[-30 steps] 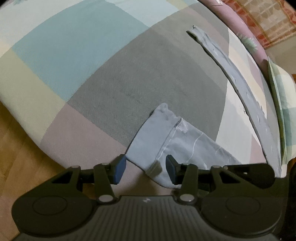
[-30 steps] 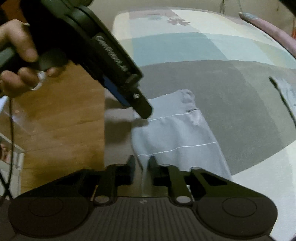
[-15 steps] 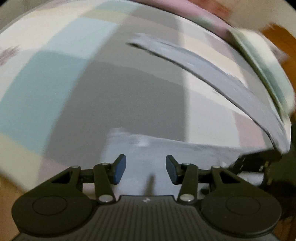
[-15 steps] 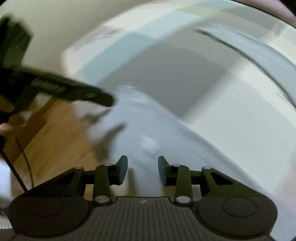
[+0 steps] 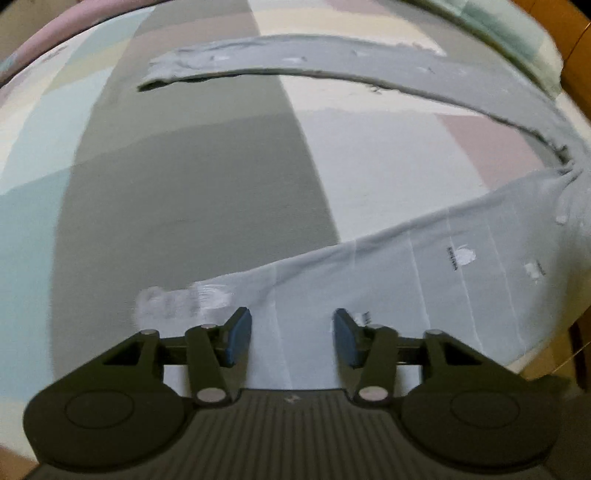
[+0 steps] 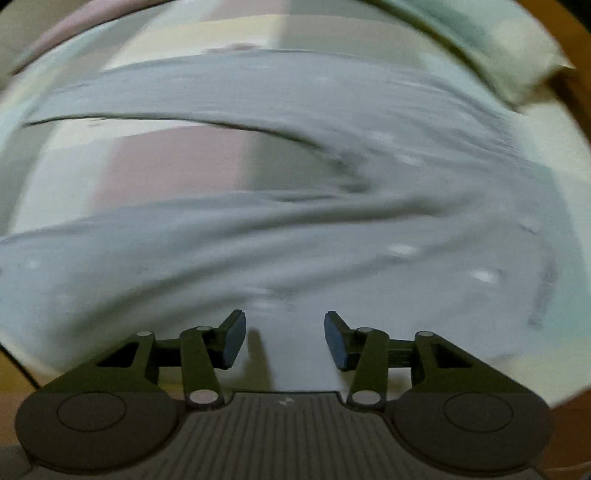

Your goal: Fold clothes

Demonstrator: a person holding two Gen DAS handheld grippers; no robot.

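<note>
— Trousers, pale grey-blue cotton with thin white seam lines and small white marks, are spread over the bed. Where exactly do the legs run?

— In the left wrist view one leg crosses the lower right and passes under the left gripper; the other leg arcs along the far side, and the two meet at the right edge. A broad stretch of the patchwork bed cover in grey, teal, cream and pink squares lies bare between them.

— And the right wrist view?

— Blurred, but the same grey-blue cloth fills most of it, with the fork of the legs just right of centre and the cover showing in the gap on the left.

— What have the fingers got hold of?

— Nothing. The left gripper's blue-padded fingers stand about half apart above the leg, and no cloth is pinched between them. The right gripper has just been opening — its fingers are likewise about half apart, with the fabric lying flat below them, ungripped.

— Anything beyond the cover?

— A green and cream checked pillow at the far right corner, a pink rolled edge at the far left, and wooden flooring past the near right edge of the bed.
</note>
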